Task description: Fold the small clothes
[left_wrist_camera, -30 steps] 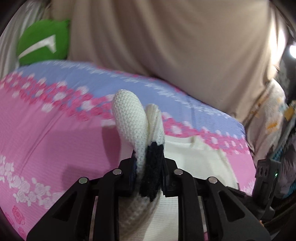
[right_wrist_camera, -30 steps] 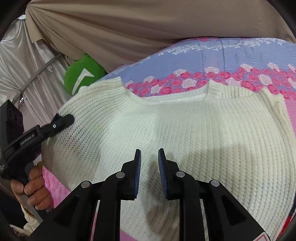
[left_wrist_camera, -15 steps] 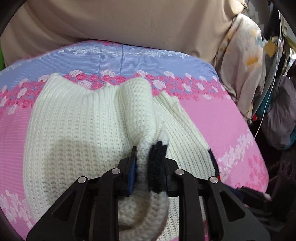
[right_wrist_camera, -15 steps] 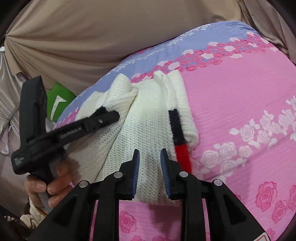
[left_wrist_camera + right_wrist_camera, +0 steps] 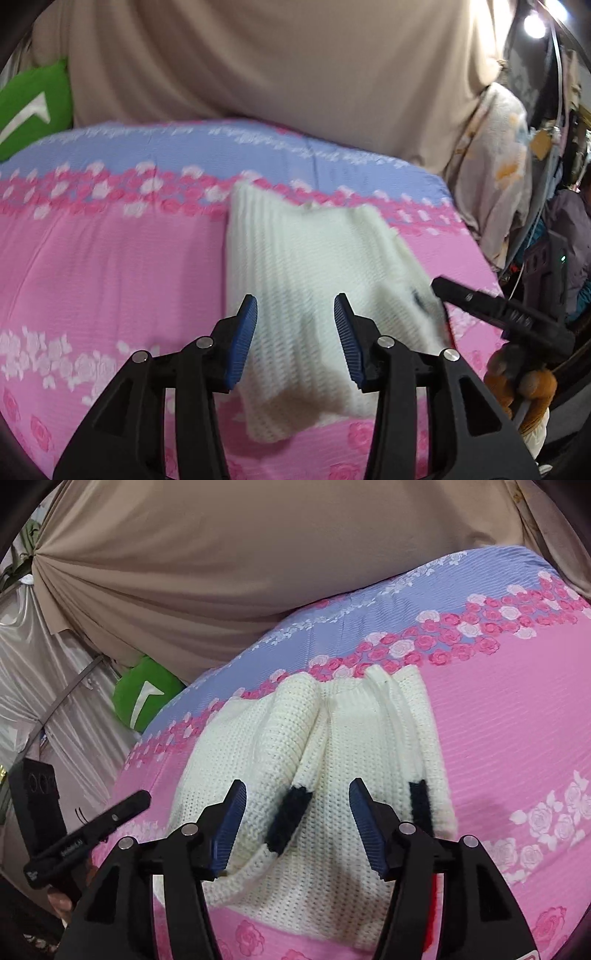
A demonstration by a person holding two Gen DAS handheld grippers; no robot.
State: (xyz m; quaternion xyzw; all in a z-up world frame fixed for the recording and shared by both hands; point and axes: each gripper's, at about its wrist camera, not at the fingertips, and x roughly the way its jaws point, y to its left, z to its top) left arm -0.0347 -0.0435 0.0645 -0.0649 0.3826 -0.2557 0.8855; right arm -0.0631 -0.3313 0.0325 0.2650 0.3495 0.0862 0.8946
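Beneath both gaping, empty grippers, left (image 5: 295,325) and right (image 5: 297,812), lies the folded sweater (image 5: 332,760)

Sweater (image 5: 332,775): we find it lying on the bedsheet (image 5: 517,720).
Sleeves: both folded onto its body.
Cushion (image 5: 144,698): behind-left, against the curtain (image 5: 221,572).

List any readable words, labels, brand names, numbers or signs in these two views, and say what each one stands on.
Nothing can be read with confidence.
Left gripper: small light lettering along its finger, too small and blurred to read.
Green cushion: a white angular mark, not lettering.
Right gripper: faint marks on its side, unreadable.
Sweater and bedsheet: no text, only a rose pattern on the sheet.
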